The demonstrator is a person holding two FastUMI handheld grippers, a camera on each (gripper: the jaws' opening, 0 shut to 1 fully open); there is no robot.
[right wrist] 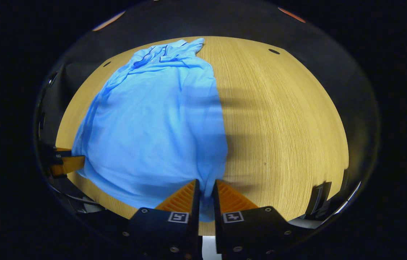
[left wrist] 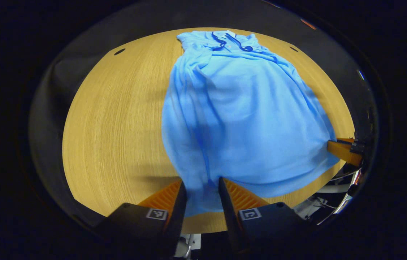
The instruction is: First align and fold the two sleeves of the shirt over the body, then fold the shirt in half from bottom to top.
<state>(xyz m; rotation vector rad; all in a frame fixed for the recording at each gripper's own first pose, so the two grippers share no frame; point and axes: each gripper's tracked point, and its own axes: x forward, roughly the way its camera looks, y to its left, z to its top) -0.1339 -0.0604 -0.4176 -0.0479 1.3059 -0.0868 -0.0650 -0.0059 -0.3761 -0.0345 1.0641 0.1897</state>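
A light blue polo shirt (left wrist: pixel 246 119) lies lengthwise on the wooden table (left wrist: pixel 116 126), its dark-trimmed collar (left wrist: pixel 230 42) at the far end. The sleeves lie folded in over the body. My left gripper (left wrist: pixel 202 189) is shut on the near hem at one bottom corner, with cloth bunched between its fingers. In the right gripper view the shirt (right wrist: pixel 160 122) spreads to the left, and my right gripper (right wrist: pixel 206 191) is shut on the other bottom corner of the hem. The hem looks lifted a little off the table between the two grippers. Each view catches the other gripper at its edge: the right gripper (left wrist: pixel 344 151) and the left gripper (right wrist: pixel 68 164).
Bare wood lies left of the shirt in the left gripper view and on the table (right wrist: pixel 282 126) to its right in the right gripper view. Small dark holes (left wrist: pixel 119 51) (right wrist: pixel 273 51) sit near the far corners. Dark booth wall surrounds the table.
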